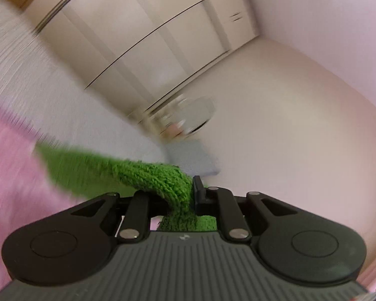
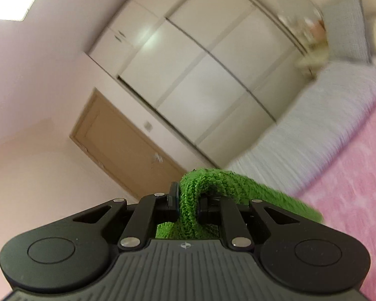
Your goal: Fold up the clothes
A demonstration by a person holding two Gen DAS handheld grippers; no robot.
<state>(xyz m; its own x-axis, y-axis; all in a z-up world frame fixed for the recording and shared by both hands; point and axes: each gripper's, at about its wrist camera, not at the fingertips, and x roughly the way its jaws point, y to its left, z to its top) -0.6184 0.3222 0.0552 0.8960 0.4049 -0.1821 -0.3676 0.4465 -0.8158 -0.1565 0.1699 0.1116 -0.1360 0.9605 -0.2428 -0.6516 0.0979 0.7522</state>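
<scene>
A green knitted garment (image 1: 148,175) is pinched in my left gripper (image 1: 185,195), which is shut on it. The knit drapes over the left finger and stretches off to the left, blurred. My right gripper (image 2: 188,200) is shut on another part of the same green garment (image 2: 213,180), which stretches off to the right. Both grippers are raised and tilted up toward the room. The rest of the garment is out of view.
A pink blanket (image 2: 351,188) and a white ribbed bed cover (image 2: 300,130) lie below. White wardrobe doors (image 2: 200,75), a wooden door (image 2: 122,150), a grey pillow (image 1: 190,155) and a bedside lamp (image 1: 188,118) stand beyond.
</scene>
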